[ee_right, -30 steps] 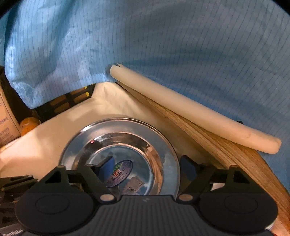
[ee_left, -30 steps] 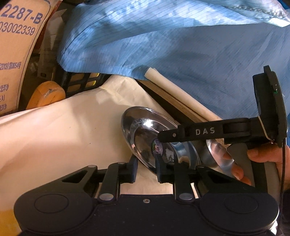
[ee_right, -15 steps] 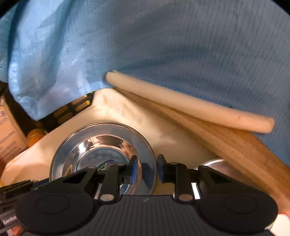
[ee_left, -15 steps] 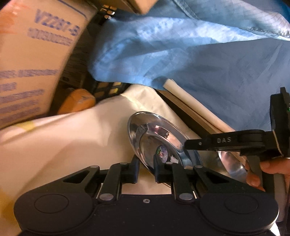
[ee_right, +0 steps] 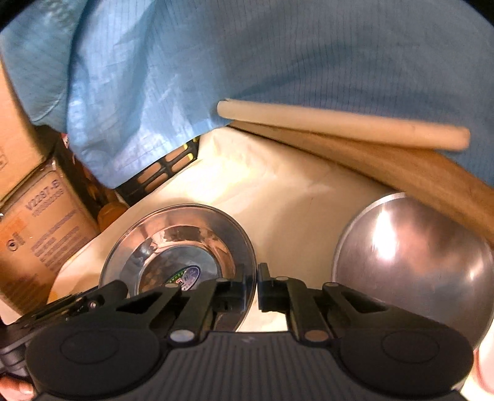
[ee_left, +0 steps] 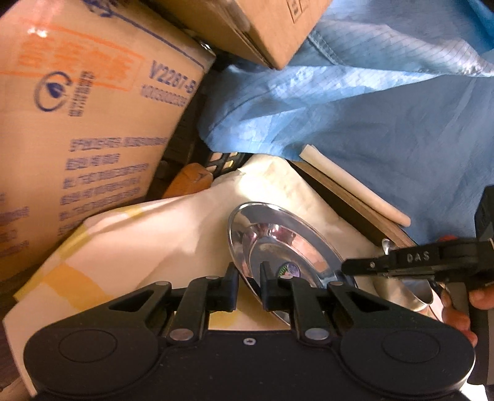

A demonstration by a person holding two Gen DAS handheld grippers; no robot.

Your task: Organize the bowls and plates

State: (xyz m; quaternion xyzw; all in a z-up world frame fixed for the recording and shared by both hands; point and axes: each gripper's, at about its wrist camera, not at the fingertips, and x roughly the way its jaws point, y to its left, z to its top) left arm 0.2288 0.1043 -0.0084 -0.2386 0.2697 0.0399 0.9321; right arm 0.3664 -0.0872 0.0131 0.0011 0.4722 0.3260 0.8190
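On the cream-clothed table (ee_right: 293,197), the right tool (ee_right: 257,285), wide a second ago, now pinches the shiny stainless-steel plate's (ee_right: 173,246) rim opposite the left tool's (ee_left: 248,287) narrow grip, so both can lift it.

Ahead of me the cream cloth (ee_left: 173,234) covers the table, with yellow patches at its near left corner. I take this cloth as my reference. Along its far right edge lies a wooden board (ee_right: 416,172), and a pale rolled tube (ee_right: 339,123) rests along the far side of that board. Beyond the cloth hangs a blue gridded fabric (ee_left: 370,117), draped over the far end of the tube. Left of the cloth stands a large printed carton (ee_left: 86,117), with a smaller brown box (ee_left: 262,27) above it. Between carton and cloth I see a black slotted crate (ee_right: 163,172).
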